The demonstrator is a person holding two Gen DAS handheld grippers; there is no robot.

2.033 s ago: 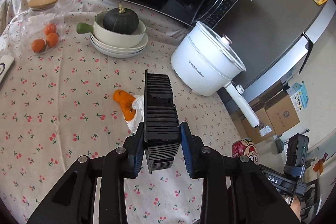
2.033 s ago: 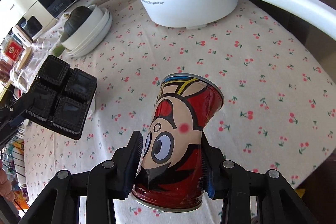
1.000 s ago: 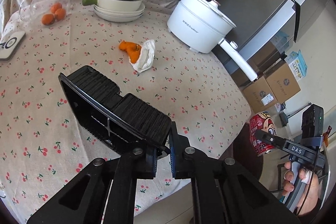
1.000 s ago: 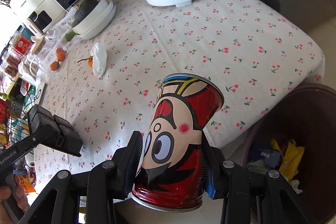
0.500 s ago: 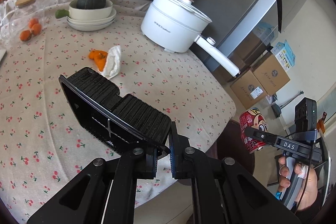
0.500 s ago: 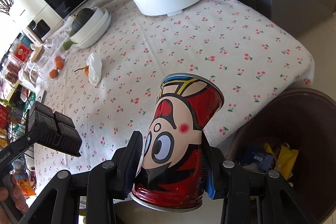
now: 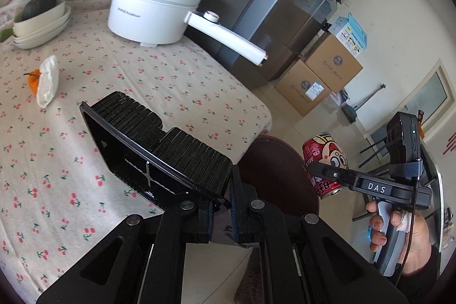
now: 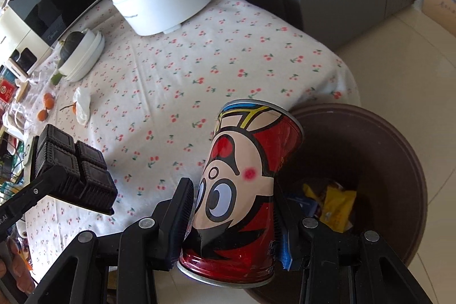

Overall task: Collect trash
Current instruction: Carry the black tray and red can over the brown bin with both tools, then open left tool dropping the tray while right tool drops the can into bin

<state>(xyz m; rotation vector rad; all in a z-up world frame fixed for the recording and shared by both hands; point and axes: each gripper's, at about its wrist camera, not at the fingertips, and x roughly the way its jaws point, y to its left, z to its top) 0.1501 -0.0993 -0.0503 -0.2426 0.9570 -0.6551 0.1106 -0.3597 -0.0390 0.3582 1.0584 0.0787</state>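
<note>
Left wrist view first: my left gripper [image 7: 225,207] has its jaws pinched tight on the thin rim of a black plastic tray [image 7: 155,150], which sticks out tilted above the near edge of the table [image 7: 171,81], short of the corner where the cloth drops away. Further left on the cloth, well apart from that corner, a crumpled tissue [image 7: 48,81] lies touching a bit of orange peel [image 7: 33,79], and I judge both are still to be collected. Moving right, the brown bin [image 8: 370,150] stands on the floor just beside the table's corner, open-topped, with yellow and blue wrappers already in its bottom. My right gripper [image 8: 233,207] sits partly closed, pads pressed on the dented waist of a red cartoon can [image 8: 245,178], held over the near rim of the bin rather than its middle. To do this drop well, I think I should carry the can further over the opening so its base clears the rim, then spread the fingers fully and let it fall; releasing here risks a bounce off the rim onto the floor. The tray, gripped only by its edge, may swing, so I would bring it across the corner slowly and keep the two grippers from crossing above the bin.
</note>
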